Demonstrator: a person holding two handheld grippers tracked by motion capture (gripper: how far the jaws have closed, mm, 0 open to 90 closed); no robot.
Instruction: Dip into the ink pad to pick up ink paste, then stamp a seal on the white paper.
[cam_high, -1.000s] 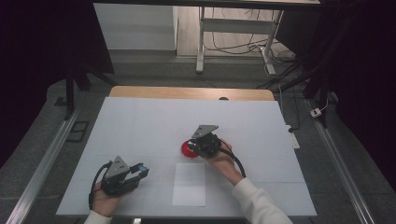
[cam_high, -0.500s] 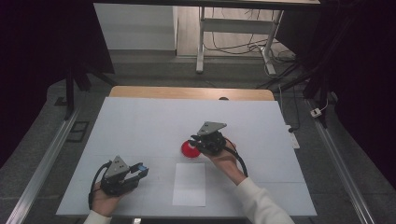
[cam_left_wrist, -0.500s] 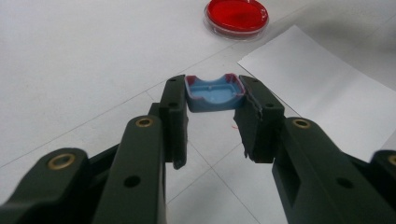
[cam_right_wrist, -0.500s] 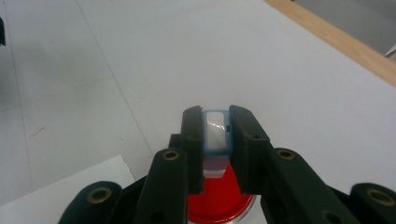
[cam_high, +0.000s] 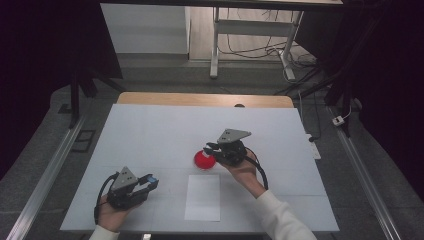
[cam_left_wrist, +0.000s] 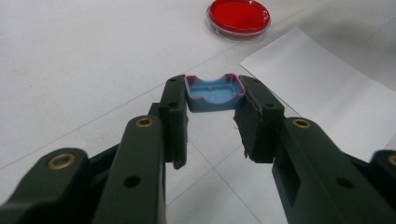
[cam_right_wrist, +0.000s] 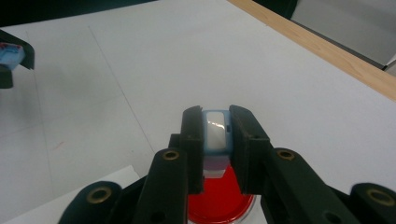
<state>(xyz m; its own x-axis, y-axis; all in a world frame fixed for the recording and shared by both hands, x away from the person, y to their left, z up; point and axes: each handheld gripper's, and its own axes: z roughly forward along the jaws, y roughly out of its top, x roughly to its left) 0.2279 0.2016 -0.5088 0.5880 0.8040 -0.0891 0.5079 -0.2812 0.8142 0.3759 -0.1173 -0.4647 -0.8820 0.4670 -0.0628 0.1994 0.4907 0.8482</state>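
Left tongs (cam_left_wrist: 212, 100) grip a blue tray-shaped piece (cam_left_wrist: 212, 93), low over the counter (cam_high: 150, 130) near its front left. Right tongs (cam_right_wrist: 215, 135) clamp a blue-rimmed white piece (cam_right_wrist: 215, 133), held just above the red dish (cam_high: 204, 160) mid-counter. White paper sheet (cam_high: 202, 197) lies just in front of the dish.

No readable text, label, brand, number or sign anywhere. Blank white sheet (cam_high: 202, 197) near the table's (cam_high: 150, 130) front edge. Plain, unmarked surfaces on the red dish (cam_high: 204, 160) and the blue pieces.
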